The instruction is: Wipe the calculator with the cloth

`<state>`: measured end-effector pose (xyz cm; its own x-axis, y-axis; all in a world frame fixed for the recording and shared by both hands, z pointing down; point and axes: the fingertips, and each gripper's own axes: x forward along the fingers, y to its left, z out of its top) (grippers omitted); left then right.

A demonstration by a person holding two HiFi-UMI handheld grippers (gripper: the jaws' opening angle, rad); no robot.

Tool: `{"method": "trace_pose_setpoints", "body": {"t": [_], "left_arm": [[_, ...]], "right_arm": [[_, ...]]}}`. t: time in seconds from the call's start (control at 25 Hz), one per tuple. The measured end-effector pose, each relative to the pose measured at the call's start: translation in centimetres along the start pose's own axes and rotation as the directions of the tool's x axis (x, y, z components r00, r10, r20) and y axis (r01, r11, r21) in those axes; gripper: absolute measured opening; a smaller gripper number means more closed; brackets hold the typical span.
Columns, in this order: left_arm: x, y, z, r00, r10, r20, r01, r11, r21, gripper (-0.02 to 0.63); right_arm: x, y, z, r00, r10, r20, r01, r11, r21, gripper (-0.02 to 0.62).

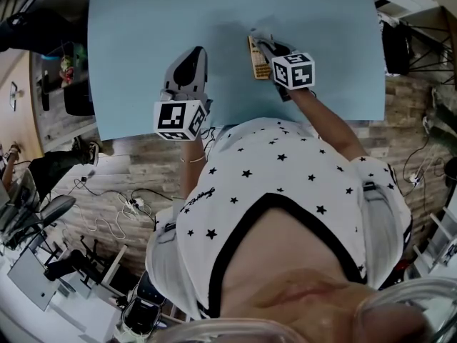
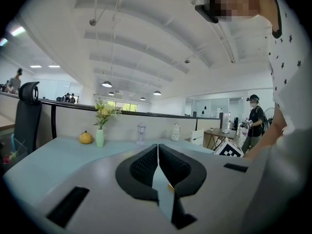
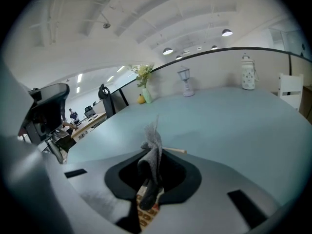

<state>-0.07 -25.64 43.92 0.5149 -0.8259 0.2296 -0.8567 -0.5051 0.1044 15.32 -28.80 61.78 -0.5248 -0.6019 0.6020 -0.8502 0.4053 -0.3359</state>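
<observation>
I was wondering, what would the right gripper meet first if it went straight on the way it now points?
Probably the calculator, showing just below the right gripper, which is shut on the grey cloth; beyond lies bare table. Its tilt is hard to judge.

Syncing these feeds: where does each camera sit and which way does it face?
Head view: on the person's head, facing down at the table; shirt, forearms, left claw, right claw show.
Left gripper view: on the left claw, facing across the table; jaws shut, empty.
Right gripper view: on the right claw, jaws clamping cloth over calculator.
Both gripper views share the flower vase.
</observation>
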Motion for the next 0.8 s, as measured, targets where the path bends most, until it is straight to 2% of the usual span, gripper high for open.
{"method": "trace_pose_setpoints", "body": {"t": [0.16,0.36,0.52,0.8], "left_arm": [[-0.3,0.4,0.1,1.0,0.004,0.002,-0.004,1.0,-0.003,0.031],[-0.6,0.5,0.1,1.0,0.008,0.003,-0.008,1.0,-0.004,0.031],[-0.6,0.3,0.1,1.0,0.002,0.003,-0.002,1.0,-0.007,0.031],[0.3,-0.4,0.1,0.999,-0.033,-0.001,0.033,0.999,-0.002,0.031]], "right_arm": [[0.8,3.1,-1.3,0.998,0.058,-0.04,-0.06,0.997,-0.041,0.044],[1.1,4.4,-2.5,0.994,0.082,-0.068,-0.086,0.995,-0.058,0.044],[0.9,3.9,-2.4,0.996,0.07,-0.059,-0.074,0.996,-0.052,0.044],[0.0,1.0,-2.1,1.0,0.01,-0.028,-0.009,1.0,0.016,0.044]]}}
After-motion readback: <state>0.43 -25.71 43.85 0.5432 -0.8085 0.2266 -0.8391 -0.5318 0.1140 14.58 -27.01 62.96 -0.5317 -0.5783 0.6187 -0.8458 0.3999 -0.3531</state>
